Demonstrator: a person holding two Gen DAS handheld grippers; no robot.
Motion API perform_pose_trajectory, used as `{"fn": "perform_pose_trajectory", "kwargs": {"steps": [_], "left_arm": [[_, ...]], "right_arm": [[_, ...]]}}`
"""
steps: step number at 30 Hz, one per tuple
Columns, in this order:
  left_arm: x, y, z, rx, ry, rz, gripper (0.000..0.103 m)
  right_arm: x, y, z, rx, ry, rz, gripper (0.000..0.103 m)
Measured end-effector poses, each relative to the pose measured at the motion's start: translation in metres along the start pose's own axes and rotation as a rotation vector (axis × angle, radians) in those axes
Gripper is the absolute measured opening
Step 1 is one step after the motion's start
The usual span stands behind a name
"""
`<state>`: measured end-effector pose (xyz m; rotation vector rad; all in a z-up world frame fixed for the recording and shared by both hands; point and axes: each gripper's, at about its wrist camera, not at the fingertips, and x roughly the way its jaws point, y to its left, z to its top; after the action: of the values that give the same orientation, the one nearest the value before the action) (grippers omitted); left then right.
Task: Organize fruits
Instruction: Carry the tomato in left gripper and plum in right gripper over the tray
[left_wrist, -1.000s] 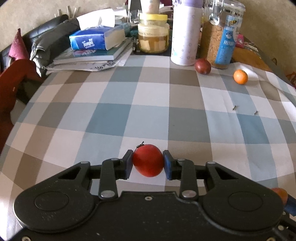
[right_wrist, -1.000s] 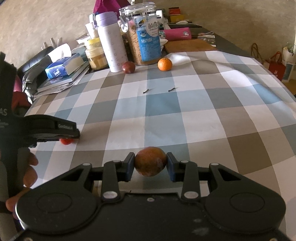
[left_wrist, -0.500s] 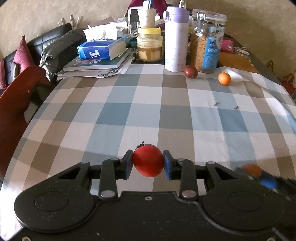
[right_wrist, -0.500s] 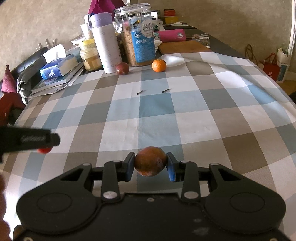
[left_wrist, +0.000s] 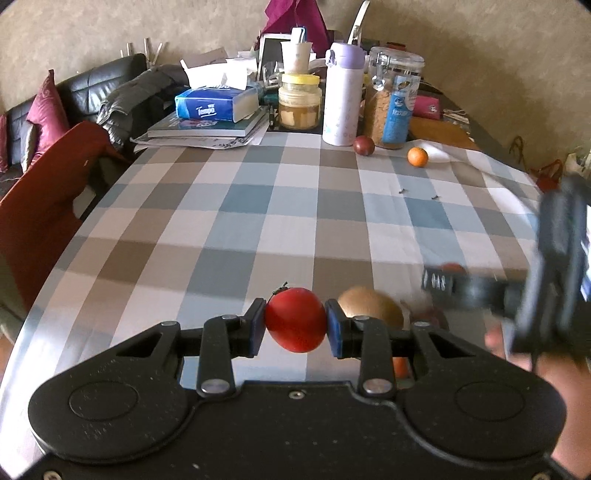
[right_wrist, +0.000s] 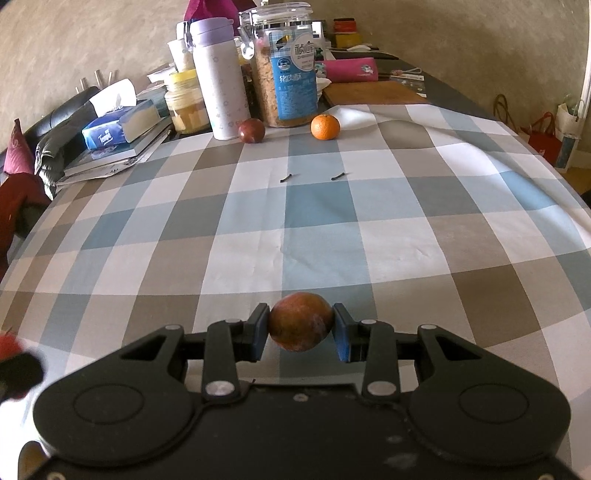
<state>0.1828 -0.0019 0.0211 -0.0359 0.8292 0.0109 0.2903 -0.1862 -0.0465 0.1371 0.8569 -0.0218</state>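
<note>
Since the earlier frames, the left gripper (left_wrist: 295, 326) has been drawn back and raised with the tomato (left_wrist: 295, 325) clenched between its pads, so that more of the checked cloth (left_wrist: 258, 206) and a red chair (left_wrist: 44, 192) at the table's edge are now taken in. A kiwi (left_wrist: 373, 308) and a further fruit, too blurred to be named, have come into sight just behind its right finger, on the cloth close to the near edge. The right gripper (right_wrist: 301, 326) is seen unmoved, its pads pressed on a brown-orange fruit (right_wrist: 301, 321) held above the cloth; from the left camera it is shown only as a blurred dark shape at the right. Far off, a dark plum (right_wrist: 251, 130) and a mandarin (right_wrist: 325, 126) lie apart from each other beside the flask (right_wrist: 219, 77) and cereal jar (right_wrist: 286, 66), untouched. It may be judged that fruit is being gathered near the front edge, and that the tomato is being carried towards the kiwi's group, with the brown-orange fruit to be set down likewise. A gentle release will be needed, since round fruit can be expected to roll on the cloth.
</note>
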Motion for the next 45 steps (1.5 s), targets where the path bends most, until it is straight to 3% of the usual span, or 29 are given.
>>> {"fn": "perform_pose_trajectory", "kwargs": {"steps": [9, 15, 22, 27, 39, 45], "left_arm": [[-0.034, 0.016, -0.043, -0.016, -0.002, -0.040, 0.043], [-0.046, 0.019, -0.064, -0.007, 0.005, -0.035, 0.043], [-0.055, 0.022, -0.071, 0.002, 0.004, -0.072, 0.043], [-0.063, 0.024, -0.076, 0.002, 0.006, -0.105, 0.043], [-0.078, 0.011, -0.095, 0.060, 0.053, -0.203, 0.043], [-0.076, -0.001, -0.106, 0.083, 0.098, -0.223, 0.043]], "right_arm": [[-0.002, 0.002, -0.001, -0.006, -0.024, -0.002, 0.037], [-0.023, 0.000, 0.005, 0.017, -0.096, 0.069, 0.037], [-0.100, -0.012, 0.001, 0.071, -0.230, 0.189, 0.037], [-0.154, -0.025, -0.028, 0.040, -0.292, 0.230, 0.038], [-0.184, -0.057, -0.121, 0.016, -0.118, 0.184, 0.038], [-0.192, -0.058, -0.149, -0.017, -0.063, 0.169, 0.038]]}}
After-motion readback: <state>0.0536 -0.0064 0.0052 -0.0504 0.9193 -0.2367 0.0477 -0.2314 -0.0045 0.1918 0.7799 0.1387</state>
